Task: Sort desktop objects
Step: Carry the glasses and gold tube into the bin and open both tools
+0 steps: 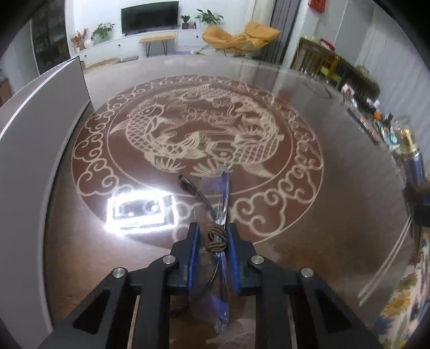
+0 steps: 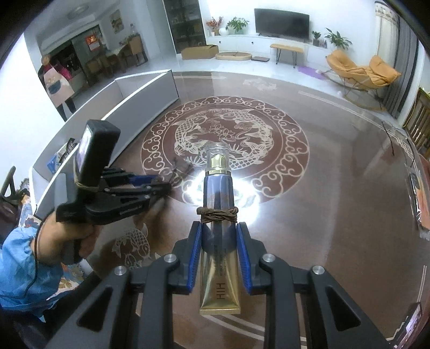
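Left tongs [image 1: 212, 237] clamped on clear plastic glasses [image 1: 221, 193] with blue arms; right tongs [image 2: 218, 236] on a glossy blue-gold tube [image 2: 218, 241] reading "HIH", above the shiny fish-patterned tabletop [image 2: 336, 214].

Each camera rides on its own gripper and looks steeply down along the fingers [image 1: 193, 241] at the glossy worktop [image 1: 309, 241], close above it. Both face the far wall with the television [image 1: 149, 16] – the fish medallion [image 2: 224, 134] fills both views. The right view also catches the left gripper [image 2: 166, 188] from the side.
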The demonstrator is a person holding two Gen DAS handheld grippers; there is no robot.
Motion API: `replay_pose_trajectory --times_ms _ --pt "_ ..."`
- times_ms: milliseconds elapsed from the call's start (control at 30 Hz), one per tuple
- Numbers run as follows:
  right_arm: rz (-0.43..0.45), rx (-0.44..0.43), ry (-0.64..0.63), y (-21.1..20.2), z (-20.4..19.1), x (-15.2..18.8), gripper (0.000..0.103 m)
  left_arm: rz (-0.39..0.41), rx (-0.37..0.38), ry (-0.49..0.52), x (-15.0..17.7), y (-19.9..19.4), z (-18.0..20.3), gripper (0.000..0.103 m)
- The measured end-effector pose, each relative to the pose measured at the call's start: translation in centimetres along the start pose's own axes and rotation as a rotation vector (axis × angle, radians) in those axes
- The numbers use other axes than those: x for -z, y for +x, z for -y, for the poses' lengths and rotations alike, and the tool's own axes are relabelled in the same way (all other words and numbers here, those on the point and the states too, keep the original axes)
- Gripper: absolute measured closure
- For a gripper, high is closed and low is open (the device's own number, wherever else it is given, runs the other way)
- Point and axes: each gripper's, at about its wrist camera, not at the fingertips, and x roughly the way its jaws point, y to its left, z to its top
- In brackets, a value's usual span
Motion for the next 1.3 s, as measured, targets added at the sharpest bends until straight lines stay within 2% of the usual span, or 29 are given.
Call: replay_pose_trajectory --times_ms 167,500,567,700,767,833,900,1000,1133,1267,1300 --pt "0.03 0.0 0.017 -1.3 0.5 0.4 0.076 0.102 0.068 -0.09 0.2 -3.8 -1.0 0.09" --pt "0.035 0.002 0.0 -0.6 -0.4 -0.9 0.076 0.375 0.127 -0.183 1.5 -17.0 -3.8 0.09" --pt "0.053 -0.015 -0.016 -0.6 -1.5 -1.9 0.076 0.433 0.125 -0.201 1.9 -20.3 -5.3 0.09" --pt "0.084 -0.083 -0.055 -0.1 -5.0 -5.0 0.076 0.5 0.041 -0.239 3.0 -26.0 -10.5 0.09" --pt "0.099 -0.133 -0.082 0.4 -7.7 -7.1 0.076 0.491 -0.01 -0.279 3.6 -27.3 -13.7 0.09" --pt "0.113 -0.193 -0.116 0.9 -11.0 -9.4 0.076 0.459 -0.095 -0.335 4.1 -27.6 -17.8 0.09" --pt "0.12 -0.266 -0.16 1.7 -15.1 -12.0 0.076 0.401 -0.112 -0.396 4.2 -26.7 -21.1 0.09" --pt "0.103 -0.345 -0.204 3.8 -21.0 -15.5 0.076 0.314 -0.164 -0.419 4.2 -24.2 -23.9 0.09" --pt "-0.006 -0.42 -0.22 8.6 -27.2 -18.3 0.076 0.194 -0.171 -0.453 4.5 -20.9 -26.0 0.09" --pt "-0.138 -0.39 -0.276 13.9 -31.2 -18.4 0.076 0.109 -0.197 -0.494 6.0 -18.7 -26.7 0.088" --pt "-0.16 -0.371 -0.295 15.1 -32.1 -18.2 0.075 0.086 -0.212 -0.508 6.2 -18.3 -27.0 0.083"
